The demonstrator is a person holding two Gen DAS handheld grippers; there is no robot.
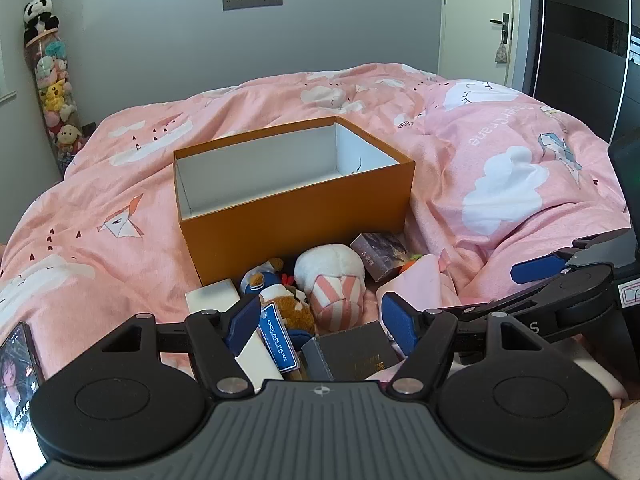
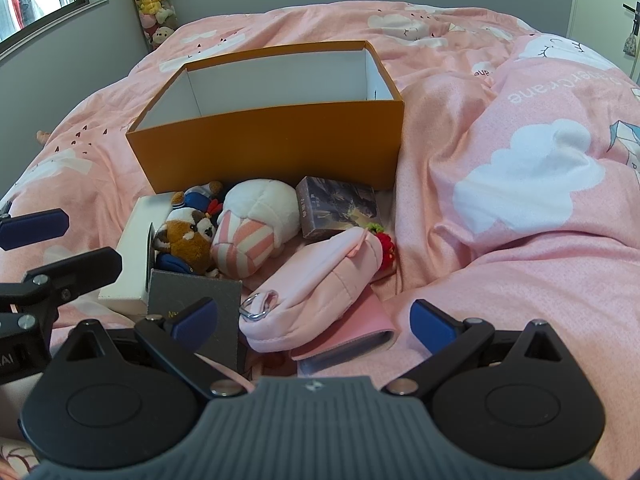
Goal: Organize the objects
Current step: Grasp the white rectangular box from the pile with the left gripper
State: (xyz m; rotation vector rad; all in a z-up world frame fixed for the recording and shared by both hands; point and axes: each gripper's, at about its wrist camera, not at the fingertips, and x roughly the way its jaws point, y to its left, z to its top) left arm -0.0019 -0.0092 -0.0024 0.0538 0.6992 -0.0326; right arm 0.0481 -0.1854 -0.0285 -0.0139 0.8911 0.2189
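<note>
I am holding my left tongs and right tongs spread wide, gripping nothing. The pink pouch, striped plush and dark card box are lying on the bed just in front of the orange box, which is sitting open beyond them.

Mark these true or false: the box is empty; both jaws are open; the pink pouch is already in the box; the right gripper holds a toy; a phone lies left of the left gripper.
1. The box is empty: true, as far as its interior shows.
2. Both jaws open: true, left gripper and right gripper.
3. Pouch in box: false, it lies on the bed.
4. Right gripper holds a toy: false, it holds nothing.
5. Phone left of left gripper: true.
</note>
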